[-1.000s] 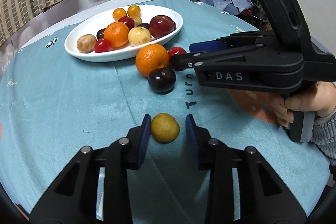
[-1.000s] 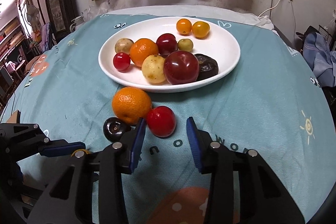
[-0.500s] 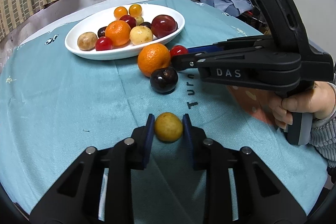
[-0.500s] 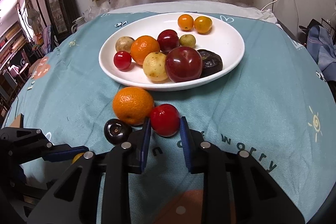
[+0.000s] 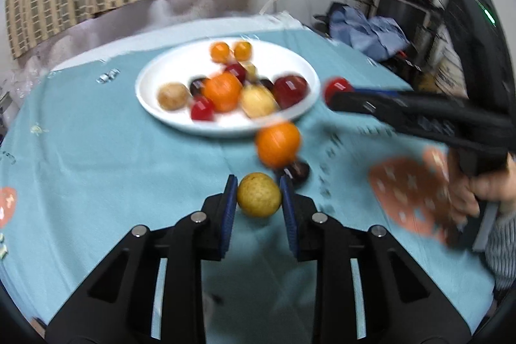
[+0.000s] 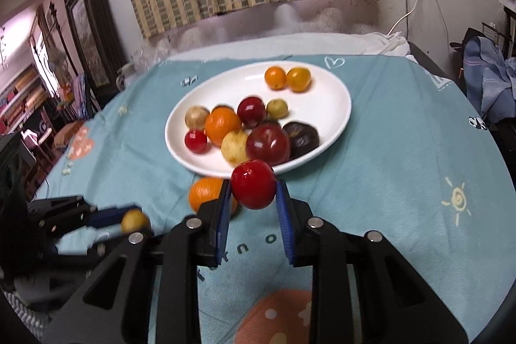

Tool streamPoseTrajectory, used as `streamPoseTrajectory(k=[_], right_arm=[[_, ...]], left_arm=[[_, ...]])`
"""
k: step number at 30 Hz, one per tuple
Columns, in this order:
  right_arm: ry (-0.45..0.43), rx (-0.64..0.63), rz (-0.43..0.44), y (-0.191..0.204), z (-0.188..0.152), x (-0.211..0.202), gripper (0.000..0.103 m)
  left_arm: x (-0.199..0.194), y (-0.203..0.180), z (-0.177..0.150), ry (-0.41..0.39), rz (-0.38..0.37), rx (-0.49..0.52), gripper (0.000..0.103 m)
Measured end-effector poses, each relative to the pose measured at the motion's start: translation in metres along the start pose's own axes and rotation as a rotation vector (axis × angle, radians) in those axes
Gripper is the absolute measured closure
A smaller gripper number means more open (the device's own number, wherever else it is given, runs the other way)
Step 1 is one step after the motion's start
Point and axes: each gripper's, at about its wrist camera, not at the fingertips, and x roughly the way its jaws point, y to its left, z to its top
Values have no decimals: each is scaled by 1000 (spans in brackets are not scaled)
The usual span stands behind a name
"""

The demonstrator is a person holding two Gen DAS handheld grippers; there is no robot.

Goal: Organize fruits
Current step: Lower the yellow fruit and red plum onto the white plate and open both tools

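So, both grippers have a fruit each right now. The left gripper (image 5: pixel 259 194) has its blue pads clamped tight on a yellow fruit (image 5: pixel 259 195), which sits right at the fingertips, dead centre in the left wrist view. Just past it at about 1 o'clock there's a dark plum (image 5: pixel 296 170) on the teal tablecloth (image 5: pixel 96 182), and touching that, a bit further out, an orange (image 5: pixel 278 144) right by the near rim of the white plate (image 5: pixel 154 115).

The right gripper (image 6: pixel 253 191) is squeezed shut on a red fruit (image 6: pixel 253 188), which looks to be up off the cloth, in front of the plate's near edge. In its own view the loose orange peeks out at 9 o'clock behind the left finger, and the other gripper with its yellow fruit is further out at 8 o'clock.

The plate is loaded: a big red apple (image 6: pixel 267 145), a pale yellow fruit (image 6: pixel 234 146), another orange (image 6: pixel 223 124), a small red one (image 6: pixel 195 141), a brownish one (image 6: pixel 196 117), a dark wrinkly fruit (image 6: pixel 301 138), and two little orange ones (image 6: pixel 287 78) at the far end, around 12 o'clock. The left view is pretty blurry.
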Motion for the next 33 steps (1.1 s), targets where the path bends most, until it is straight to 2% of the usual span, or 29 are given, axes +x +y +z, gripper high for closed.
streamPoseTrajectory(k=[7,13,21,33], right_arm=[[-26,19,-23,-12,37,3,75],[-18,28,-61,-23,64,33,75],[19,47,-67,-32,67,76,75],[25,36,-73,-30,68,82,75]], left_arm=[[13,27,61,-63,83,-56,75],[44,38,89,-62,138,-76,75],[81,46,86,-34,159,-95,75],[91,43,86,-46,192,-79,75]])
